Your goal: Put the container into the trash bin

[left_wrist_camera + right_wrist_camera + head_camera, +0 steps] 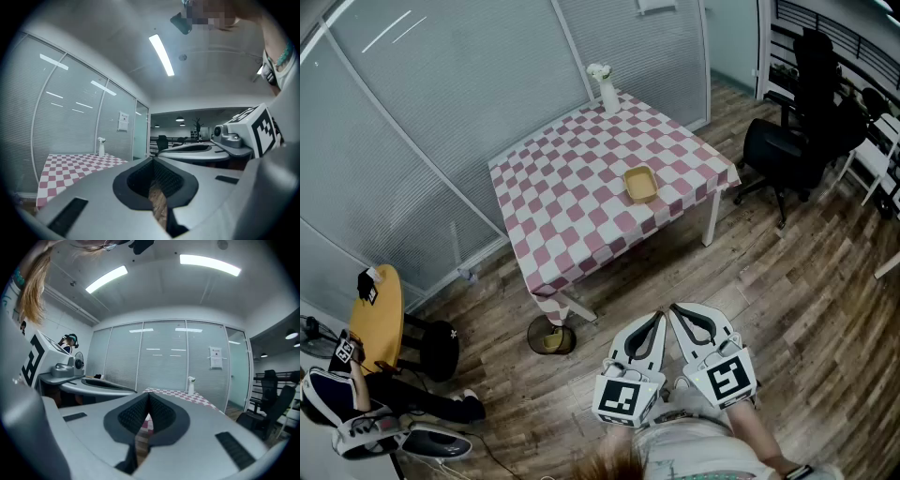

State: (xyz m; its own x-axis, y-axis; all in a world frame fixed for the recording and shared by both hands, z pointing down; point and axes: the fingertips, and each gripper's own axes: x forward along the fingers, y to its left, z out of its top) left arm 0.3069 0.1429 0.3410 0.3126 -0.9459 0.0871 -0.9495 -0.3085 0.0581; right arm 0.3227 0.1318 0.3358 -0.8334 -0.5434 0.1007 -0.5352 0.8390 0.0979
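Observation:
The yellow container (640, 184) lies on the pink-and-white checked table (572, 178), near its right front edge. On the floor by the table's front leg stands the dark round trash bin (551, 336). Both grippers hover over the wood floor close to my body, well short of the table. My left gripper (659, 317) is shut and holds nothing; in its own view the left gripper (153, 161) points level past the table. Beside it, my right gripper (676, 309) is also shut and holds nothing, and the right gripper (148, 397) faces the table (187, 397).
A white bottle (607, 89) stands at the table's far corner. Black office chairs (787, 150) stand to the right. At the left are a yellow round table (380, 314), a black stool (441, 349) and a seated person (356, 398). A glass wall with blinds runs behind the table.

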